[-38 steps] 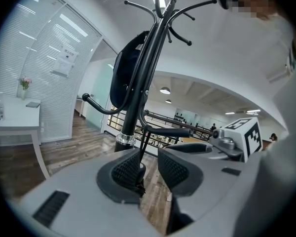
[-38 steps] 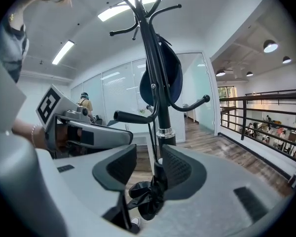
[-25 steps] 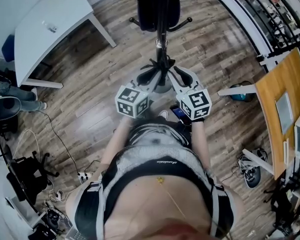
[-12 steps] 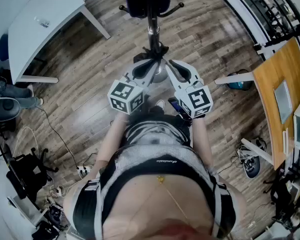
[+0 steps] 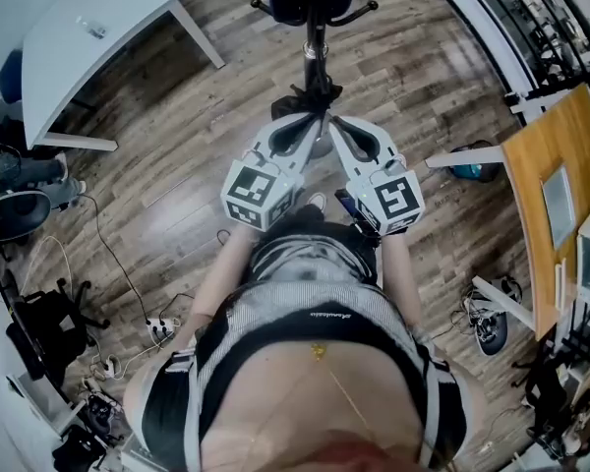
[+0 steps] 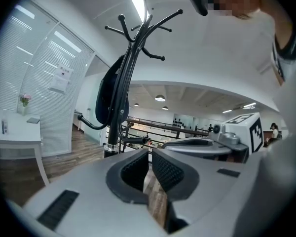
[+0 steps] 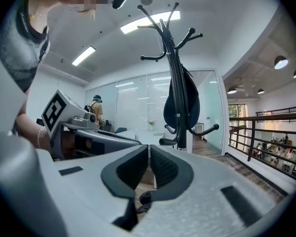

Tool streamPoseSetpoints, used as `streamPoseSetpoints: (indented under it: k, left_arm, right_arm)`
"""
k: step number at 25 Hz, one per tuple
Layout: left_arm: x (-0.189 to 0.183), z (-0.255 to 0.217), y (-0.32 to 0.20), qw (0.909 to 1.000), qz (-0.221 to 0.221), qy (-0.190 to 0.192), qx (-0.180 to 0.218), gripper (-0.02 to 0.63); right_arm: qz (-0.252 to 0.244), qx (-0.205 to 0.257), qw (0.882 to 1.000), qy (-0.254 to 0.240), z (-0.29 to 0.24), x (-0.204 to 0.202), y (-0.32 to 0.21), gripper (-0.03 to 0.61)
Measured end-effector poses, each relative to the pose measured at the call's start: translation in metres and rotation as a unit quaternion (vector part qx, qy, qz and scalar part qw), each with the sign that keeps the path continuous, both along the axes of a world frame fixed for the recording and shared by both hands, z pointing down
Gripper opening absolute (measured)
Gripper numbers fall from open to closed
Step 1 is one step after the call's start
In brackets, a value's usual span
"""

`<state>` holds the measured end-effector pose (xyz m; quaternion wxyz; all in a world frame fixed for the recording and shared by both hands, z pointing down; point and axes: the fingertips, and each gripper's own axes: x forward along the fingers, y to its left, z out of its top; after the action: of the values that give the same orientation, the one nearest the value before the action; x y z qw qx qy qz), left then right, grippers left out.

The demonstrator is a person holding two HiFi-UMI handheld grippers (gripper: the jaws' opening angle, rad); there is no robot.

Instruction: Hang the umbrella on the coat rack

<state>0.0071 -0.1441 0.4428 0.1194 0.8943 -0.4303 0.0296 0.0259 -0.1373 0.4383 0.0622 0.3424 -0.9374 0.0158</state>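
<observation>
Left gripper (image 6: 149,153): jaws closing to a slim gap, nothing between them. Right gripper (image 7: 149,148): clenched, empty. The umbrella (image 6: 104,97) is black and folded, bulging at the middle, with a hooked handle low down. It hangs on the black coat rack (image 6: 134,46), just beyond both grippers.

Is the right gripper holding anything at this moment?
No, in the right gripper view the right gripper has its jaws closed together with nothing caught between the pads.
</observation>
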Motion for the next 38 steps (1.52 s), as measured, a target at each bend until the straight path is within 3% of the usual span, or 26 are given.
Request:
streamPoseSetpoints:
  k: [8, 15, 25, 38]
  left_arm:
    - [-0.018, -0.035, 0.010, 0.9980, 0.000, 0.003, 0.063, 0.017]
    - [-0.028, -0.065, 0.028, 0.9959, 0.015, 0.012, 0.088, 0.015]
    - [-0.029, -0.078, 0.054, 0.9936, 0.044, 0.013, 0.103, 0.015]
    - [-0.035, -0.066, 0.087, 0.9916, 0.062, -0.008, 0.113, 0.015]
  right_arm:
    - [0.001, 0.023, 1.000, -0.007, -0.028, -0.023, 0.012, 0.014]
    - [0.034, 0.044, 0.998, -0.008, -0.055, -0.029, 0.028, 0.009]
    - [0.081, 0.066, 0.994, -0.003, -0.071, -0.033, 0.050, 0.003]
    - [0.113, 0.060, 0.992, -0.002, -0.059, -0.035, 0.083, 0.003]
